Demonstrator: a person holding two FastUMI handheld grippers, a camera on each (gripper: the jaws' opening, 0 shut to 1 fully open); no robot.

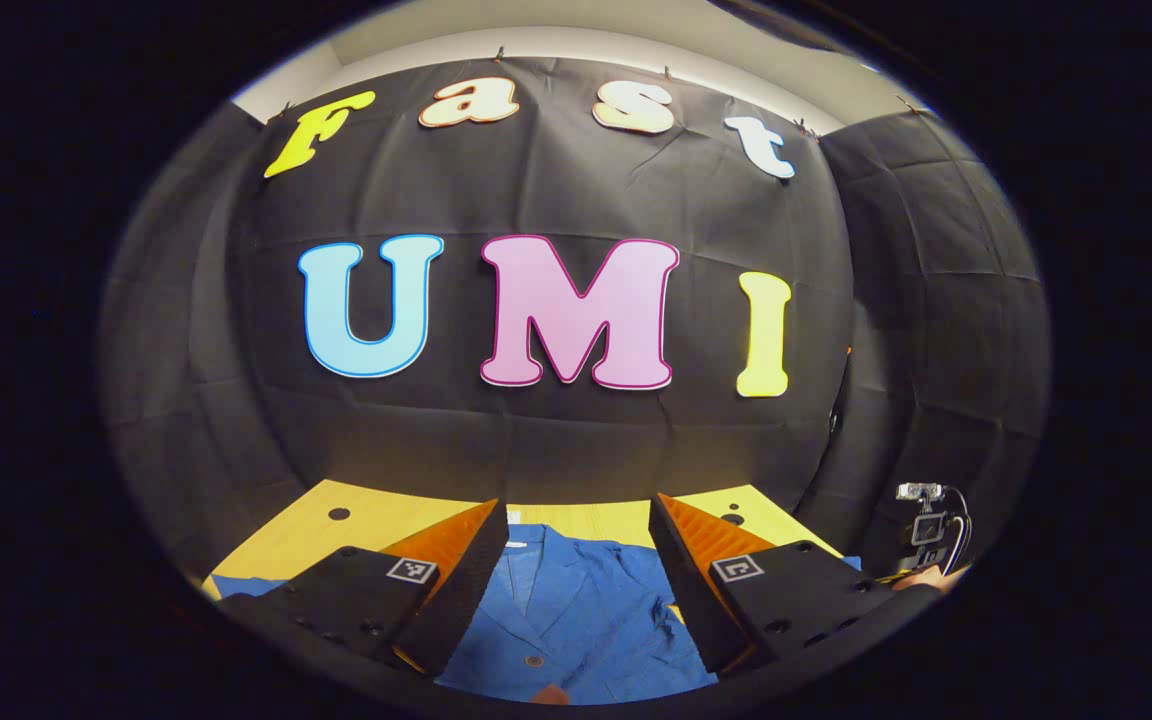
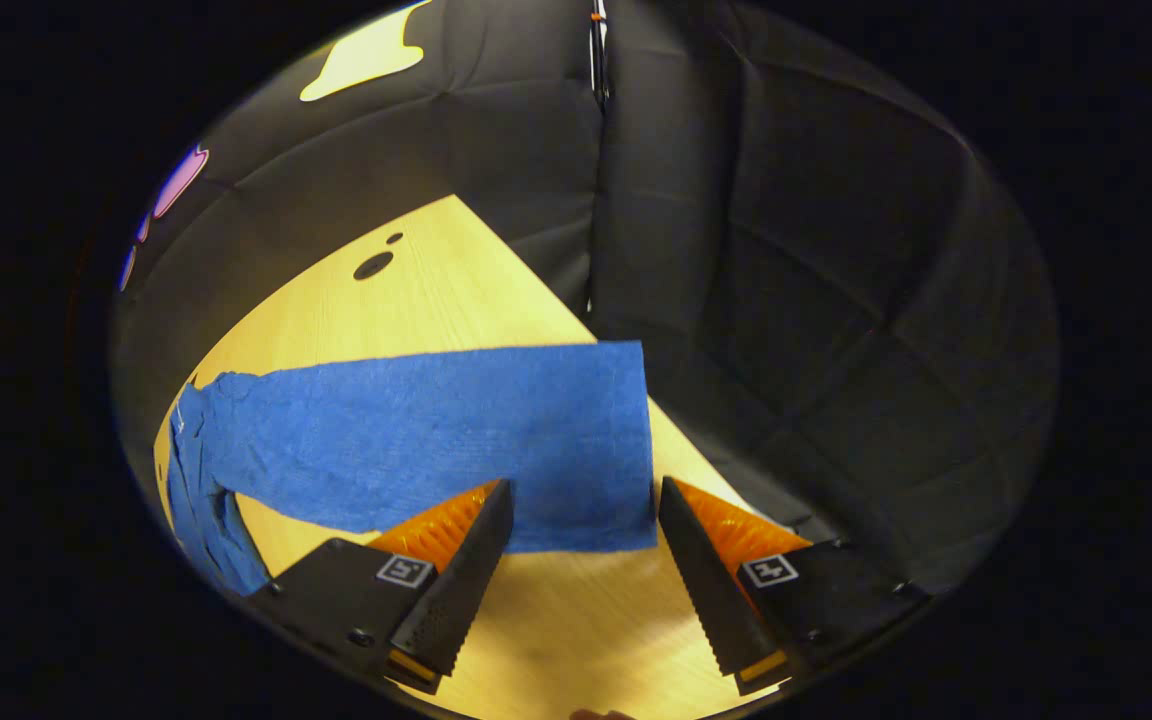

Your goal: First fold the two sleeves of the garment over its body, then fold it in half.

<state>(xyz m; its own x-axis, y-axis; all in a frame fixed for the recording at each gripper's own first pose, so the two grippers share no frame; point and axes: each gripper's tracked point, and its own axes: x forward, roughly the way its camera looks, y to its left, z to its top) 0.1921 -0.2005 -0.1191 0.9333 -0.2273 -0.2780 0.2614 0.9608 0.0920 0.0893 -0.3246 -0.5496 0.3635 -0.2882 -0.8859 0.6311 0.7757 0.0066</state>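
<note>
A blue button-up garment (image 1: 576, 610) lies flat on the wooden table (image 1: 336, 535), collar toward the far wall. My left gripper (image 1: 578, 515) hovers open above its chest and collar, nothing between the fingers. In the right gripper view one blue sleeve (image 2: 436, 440) stretches flat across the table (image 2: 556, 630) out to its cuff end near the table's edge. My right gripper (image 2: 584, 490) stands open just short of that cuff, its fingers on either side of the cuff's near edge, not pressing on it. The other gripper (image 1: 926, 535) shows far off at the right of the left gripper view.
The black cloth wall (image 1: 556, 440) closes the table's far side and the right side (image 2: 786, 300). Small dark holes (image 2: 373, 265) mark the tabletop near its far corner. The table's edge (image 2: 696, 450) runs close beside the sleeve's cuff.
</note>
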